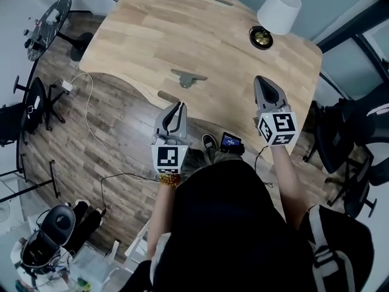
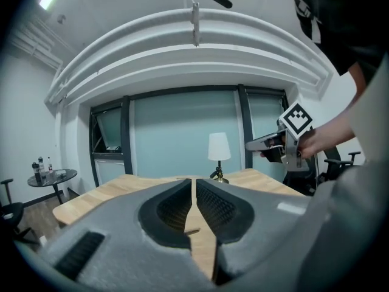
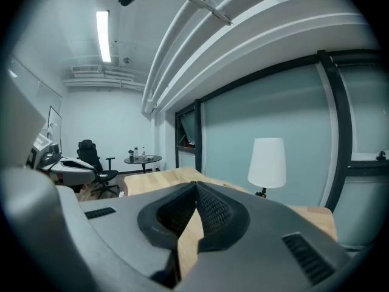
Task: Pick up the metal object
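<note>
A flat grey metal object (image 1: 188, 78) lies on the light wooden table (image 1: 146, 35), close to its near edge. My left gripper (image 1: 180, 104) hovers just off that edge, a little short of the object, pointing toward it. Its jaws are shut with nothing between them (image 2: 194, 181). My right gripper (image 1: 261, 79) is held over the table's right part, beside and to the right of the object. Its jaw tips meet, shut and empty (image 3: 196, 184). The left gripper view shows the right gripper (image 2: 265, 145) in a hand at the right.
A white-shaded lamp (image 1: 278, 10) stands at the table's far right corner. Black office chairs (image 1: 346, 139) sit to the right. A round side table (image 1: 45, 26) and a white cable (image 1: 91, 120) on the wooden floor are at the left. A small screen device (image 1: 231, 142) lies by the person's feet.
</note>
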Motion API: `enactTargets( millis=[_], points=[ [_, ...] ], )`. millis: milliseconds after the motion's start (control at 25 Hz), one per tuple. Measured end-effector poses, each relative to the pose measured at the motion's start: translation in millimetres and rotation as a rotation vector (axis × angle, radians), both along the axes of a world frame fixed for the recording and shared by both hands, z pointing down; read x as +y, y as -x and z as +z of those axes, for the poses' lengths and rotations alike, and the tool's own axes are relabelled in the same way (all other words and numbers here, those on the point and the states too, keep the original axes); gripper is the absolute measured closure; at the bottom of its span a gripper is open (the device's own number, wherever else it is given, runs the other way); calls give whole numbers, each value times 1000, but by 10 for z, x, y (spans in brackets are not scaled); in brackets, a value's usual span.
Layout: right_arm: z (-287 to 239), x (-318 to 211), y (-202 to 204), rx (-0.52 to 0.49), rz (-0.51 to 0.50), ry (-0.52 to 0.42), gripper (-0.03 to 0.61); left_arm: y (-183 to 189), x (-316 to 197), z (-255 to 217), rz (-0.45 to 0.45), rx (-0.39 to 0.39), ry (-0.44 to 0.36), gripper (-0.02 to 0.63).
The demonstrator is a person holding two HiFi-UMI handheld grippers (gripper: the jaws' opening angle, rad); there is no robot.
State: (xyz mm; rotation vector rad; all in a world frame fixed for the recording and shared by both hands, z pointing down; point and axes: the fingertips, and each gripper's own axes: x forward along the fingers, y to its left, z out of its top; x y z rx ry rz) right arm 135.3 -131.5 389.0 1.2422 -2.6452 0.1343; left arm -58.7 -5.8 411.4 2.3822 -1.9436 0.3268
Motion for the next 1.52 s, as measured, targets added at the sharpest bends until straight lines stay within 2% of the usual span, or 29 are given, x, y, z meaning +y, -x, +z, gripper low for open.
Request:
enactTargets(
  millis=[320, 360, 440, 480, 800, 1040, 1280, 1520],
  points=[
    [203, -220, 81, 25, 42, 26, 577, 159, -418, 624, 52, -16, 126, 583],
    [246, -228, 78, 31, 47, 31, 577, 176, -465, 708, 54, -17, 145, 566],
    [364, -229, 50, 40, 59, 52, 577, 225, -546, 895, 48, -14, 184, 485],
    [426, -239, 34, 43, 64, 65, 577, 257, -594, 992, 42, -13, 201, 469],
    [743, -213, -57, 79, 77, 129, 577, 375, -825, 1793, -16, 29, 342, 377],
    [869, -190, -89, 105, 96, 158, 577, 552, -1012, 2449, -82, 98, 479, 331],
    [905, -104, -109, 133, 93, 173, 577, 580, -1060, 2959, -70, 49, 604, 284],
    [935, -83, -89, 147, 94, 187, 577, 590, -1198, 3105, -21, -19, 621, 282]
  ],
)
